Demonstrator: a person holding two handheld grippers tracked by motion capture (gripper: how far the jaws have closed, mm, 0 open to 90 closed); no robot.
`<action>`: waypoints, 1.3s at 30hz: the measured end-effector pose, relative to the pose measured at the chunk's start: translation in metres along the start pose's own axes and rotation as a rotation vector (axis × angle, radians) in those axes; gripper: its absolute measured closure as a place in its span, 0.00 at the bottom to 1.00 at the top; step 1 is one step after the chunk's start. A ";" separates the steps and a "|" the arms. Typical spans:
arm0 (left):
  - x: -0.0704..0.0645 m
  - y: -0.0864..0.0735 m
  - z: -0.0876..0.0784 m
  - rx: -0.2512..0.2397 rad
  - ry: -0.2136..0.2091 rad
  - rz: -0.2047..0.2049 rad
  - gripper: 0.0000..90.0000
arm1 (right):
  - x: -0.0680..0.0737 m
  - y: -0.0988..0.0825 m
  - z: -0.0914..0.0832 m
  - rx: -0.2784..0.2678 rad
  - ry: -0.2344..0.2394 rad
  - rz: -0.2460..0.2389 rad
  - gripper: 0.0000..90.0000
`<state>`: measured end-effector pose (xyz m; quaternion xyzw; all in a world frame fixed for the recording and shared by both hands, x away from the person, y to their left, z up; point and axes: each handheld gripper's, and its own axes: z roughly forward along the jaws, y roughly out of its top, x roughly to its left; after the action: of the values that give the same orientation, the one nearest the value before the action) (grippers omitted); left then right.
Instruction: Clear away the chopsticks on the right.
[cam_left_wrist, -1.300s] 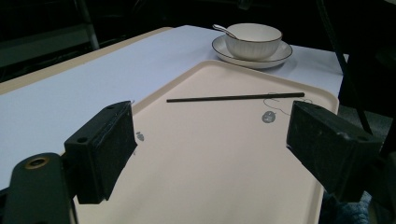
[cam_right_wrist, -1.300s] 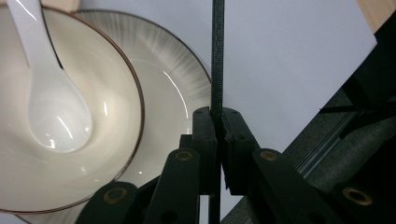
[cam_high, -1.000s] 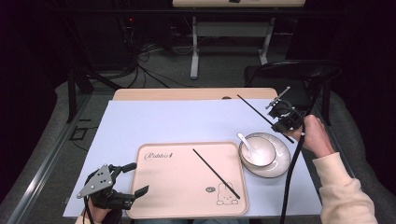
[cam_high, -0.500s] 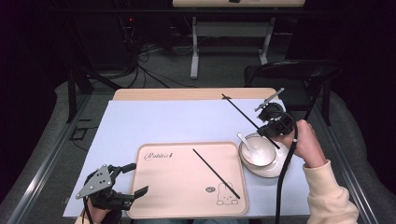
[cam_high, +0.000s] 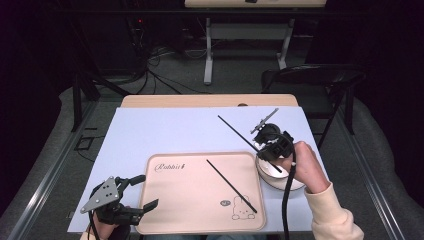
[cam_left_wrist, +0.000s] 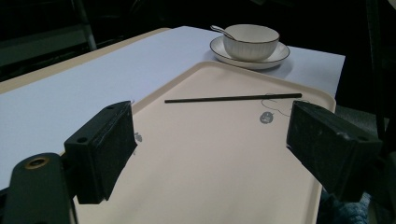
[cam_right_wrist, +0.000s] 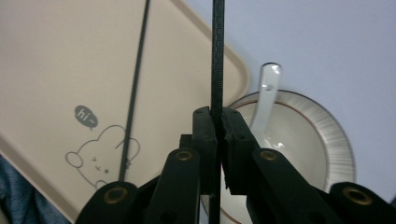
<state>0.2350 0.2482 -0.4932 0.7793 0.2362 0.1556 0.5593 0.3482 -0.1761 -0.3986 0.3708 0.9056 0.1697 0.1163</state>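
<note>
Dark floor, tangled cables and a folding chair fill the upper part of the high view, and below them a wooden table under a pale blue sheet (cam_high: 165, 130) carries the work. At the right of that view the right gripper (cam_high: 269, 145) has its jaws pressed together on a thin black chopstick (cam_high: 240, 132), pinching it near one end so that the long end slants toward the upper left, above the sheet and just beside the tray's far right corner. In the right gripper view the stick (cam_right_wrist: 217, 51) runs straight up from between the jaws, over the tray edge and the bowl. A second black chopstick (cam_high: 231, 186) lies diagonally on the smooth beige plastic tray (cam_high: 190, 220), which has rounded corners, a raised rim and a printed rabbit. Under the right hand sits a white ribbed ceramic bowl (cam_left_wrist: 250, 41) on a matching saucer (cam_left_wrist: 280, 52), with a glossy white spoon (cam_right_wrist: 267, 100) leaning inside. At the lower left, the left gripper (cam_high: 131, 196) hovers at the tray's near corner with its jaws spread wide and nothing between them. The stick is slim, hard and slick, held at a single narrow point, so it could swivel or slip in the pads; its free end could also knock the spoon or bowl rim, or land crossed over its mate.
</note>
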 end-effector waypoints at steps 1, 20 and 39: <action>0.000 0.000 0.000 0.000 0.000 0.000 0.17 | 0.000 0.000 0.000 0.000 0.000 0.000 0.95; 0.000 0.000 0.000 0.000 0.002 0.001 0.17 | 0.044 -0.004 0.091 0.181 0.096 0.038 0.95; 0.000 0.000 0.000 -0.002 0.005 -0.001 0.17 | 0.048 -0.010 0.126 0.263 0.070 0.060 0.94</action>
<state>0.2346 0.2483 -0.4930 0.7783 0.2379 0.1576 0.5593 0.3507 -0.1203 -0.5217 0.4035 0.9121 0.0657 0.0300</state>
